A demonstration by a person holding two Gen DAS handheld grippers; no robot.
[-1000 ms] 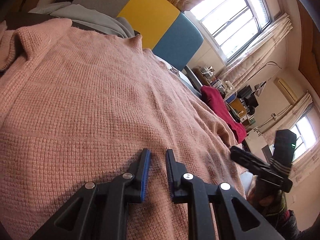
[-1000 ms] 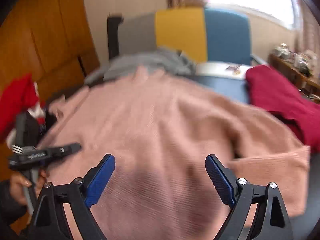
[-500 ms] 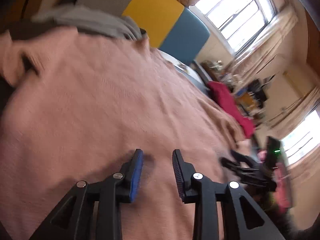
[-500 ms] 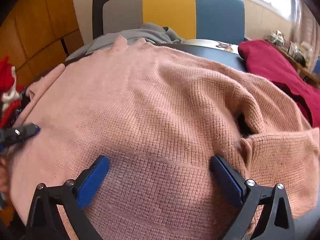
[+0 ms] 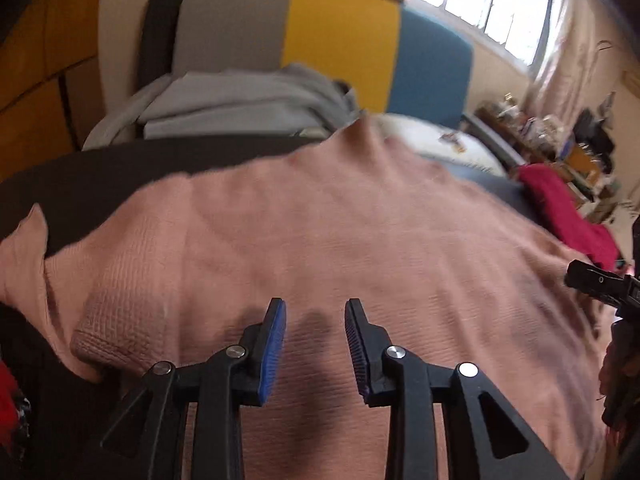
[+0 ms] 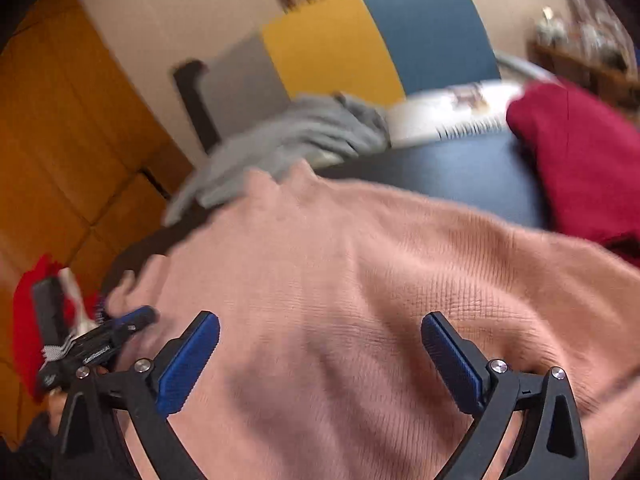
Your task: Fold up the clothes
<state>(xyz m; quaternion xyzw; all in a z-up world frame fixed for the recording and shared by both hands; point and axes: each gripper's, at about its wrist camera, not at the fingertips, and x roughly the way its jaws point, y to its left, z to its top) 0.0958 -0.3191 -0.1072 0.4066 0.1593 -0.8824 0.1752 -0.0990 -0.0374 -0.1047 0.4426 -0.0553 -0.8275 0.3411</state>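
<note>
Left wrist view: I am holding my left gripper (image 5: 315, 312) low over the pink knit sweater (image 5: 340, 240), its 2 blue-padded fingers (image 5: 274, 344) parted by a narrow gap and gripping nothing, their shadow falling on the knit just ahead of them. The sweater is lying spread across a dark bench (image 5: 100, 176), covering most of it. Beyond the sweater's far edge, a grey garment (image 5: 240, 100) is resting in a heap against a headboard panelled in grey, yellow and blue (image 5: 340, 44). Off the sweater's right side, a crimson garment (image 5: 560, 204) is lying on the same surface. At the sweater's right edge, my right gripper (image 5: 592, 282) is showing as a black shape.

In the right wrist view, I am keeping the right gripper (image 6: 320, 340) spread wide, its 2 fingers (image 6: 188, 364) hovering over the sweater (image 6: 360, 280) with nothing between them. The knit is bunching into soft ridges between and beyond them. My left gripper (image 6: 132, 320) is sitting at the sweater's left edge, near a cuff, with something red (image 6: 28, 320) behind it. The grey garment (image 6: 288, 136) and crimson garment (image 6: 576, 152) are lying past the sweater's far edge. Much of this view is blurred.
</note>
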